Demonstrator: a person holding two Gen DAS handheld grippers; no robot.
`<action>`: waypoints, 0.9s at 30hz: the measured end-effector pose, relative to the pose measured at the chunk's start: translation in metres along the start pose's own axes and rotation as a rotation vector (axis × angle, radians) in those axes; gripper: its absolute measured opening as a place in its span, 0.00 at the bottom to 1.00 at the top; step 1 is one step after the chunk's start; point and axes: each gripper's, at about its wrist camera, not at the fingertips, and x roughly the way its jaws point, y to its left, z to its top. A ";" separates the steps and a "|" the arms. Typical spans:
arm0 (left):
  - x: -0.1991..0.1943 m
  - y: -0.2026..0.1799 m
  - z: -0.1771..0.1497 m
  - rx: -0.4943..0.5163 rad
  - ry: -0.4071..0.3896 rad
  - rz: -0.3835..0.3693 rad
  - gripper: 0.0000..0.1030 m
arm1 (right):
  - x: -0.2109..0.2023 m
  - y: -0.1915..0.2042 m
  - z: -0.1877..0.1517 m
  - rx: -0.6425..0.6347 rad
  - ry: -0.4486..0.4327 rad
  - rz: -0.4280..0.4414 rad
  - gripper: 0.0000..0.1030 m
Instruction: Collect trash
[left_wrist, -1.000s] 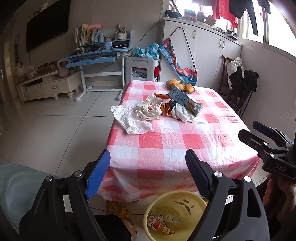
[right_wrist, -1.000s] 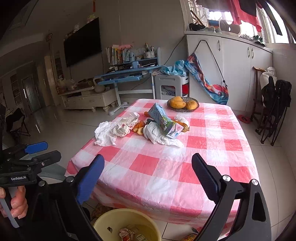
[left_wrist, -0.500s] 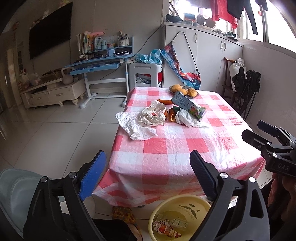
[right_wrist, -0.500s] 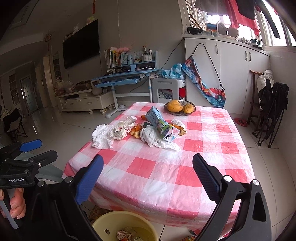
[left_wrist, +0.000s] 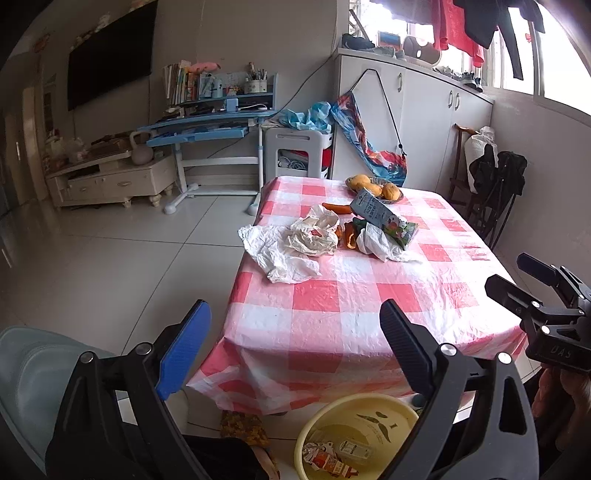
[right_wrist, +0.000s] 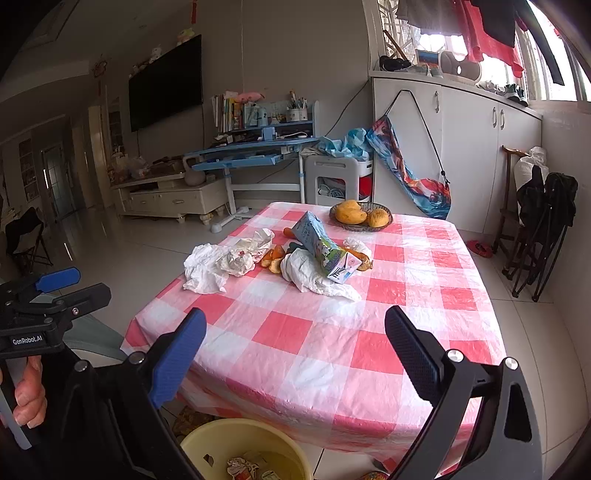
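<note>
1. Claw on my left, seen from its own camera: it stands released with nothing between the jaws, and they are a little wider than a second ago. The yellow bin sits on the floor at 6 o'clock, under the worktop edge, with scraps already in it; I judge one drop is done and this hand is free for the next piece.
2. Same view, remaining trash: a crumpled white paper at 11 o'clock on the checked cloth, a milk carton at 12 to 1 o'clock, orange peel between them. All of it is well apart from my jaws. My right claw shows at 3 o'clock.
3. Right wrist view: that claw is also released and empty, aimed at the same pile. The carton leans on a white wrapper at 12 o'clock; the fruit basket behind it is not trash, I think. The bin's rim peeks in at 6 o'clock. The view has hardly shifted, so reaching forward comes next.
</note>
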 end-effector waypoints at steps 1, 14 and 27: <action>0.000 0.001 0.000 -0.003 0.000 0.000 0.87 | 0.000 0.000 0.000 -0.001 -0.001 -0.001 0.91; 0.002 0.006 0.001 -0.037 0.000 0.000 0.87 | -0.001 0.002 0.001 -0.002 -0.010 -0.004 0.91; 0.002 0.006 0.000 -0.036 0.001 0.001 0.87 | -0.002 0.004 0.001 -0.003 -0.011 -0.005 0.91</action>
